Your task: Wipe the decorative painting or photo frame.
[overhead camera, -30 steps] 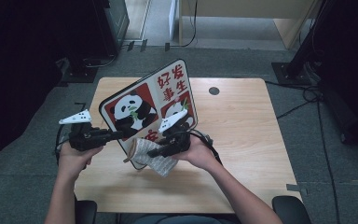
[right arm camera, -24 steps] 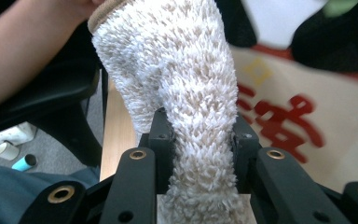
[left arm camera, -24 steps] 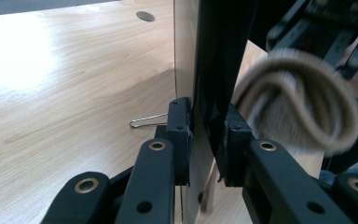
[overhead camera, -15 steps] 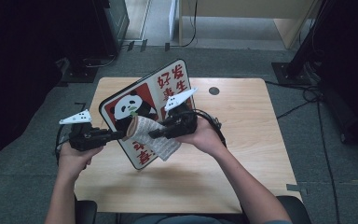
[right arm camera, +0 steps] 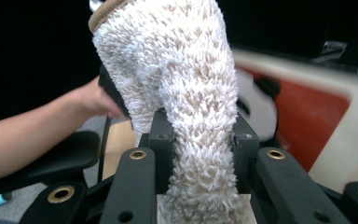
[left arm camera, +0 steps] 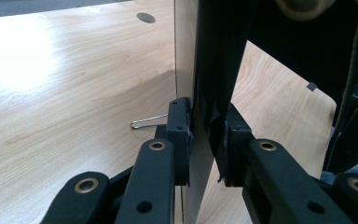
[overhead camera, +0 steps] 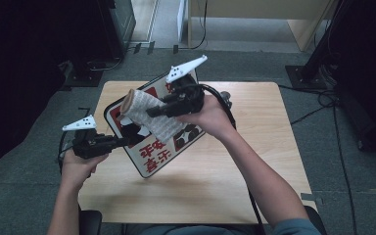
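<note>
Grippers, high view: two; left gripper [overhead camera: 120, 142] pinches one board [overhead camera: 152, 155] by its edge, right gripper [overhead camera: 152, 111] lifts one towel [overhead camera: 149, 115] above it.
Room: bare surface [overhead camera: 254, 147] right of board.
Left gripper view: jaws clamp the board's [left arm camera: 214, 70] thin edge; one clip [left arm camera: 147, 122] nearby.
Right gripper view: jaws squeeze the towel [right arm camera: 186, 93], white, fuzzy, rolled.
</note>
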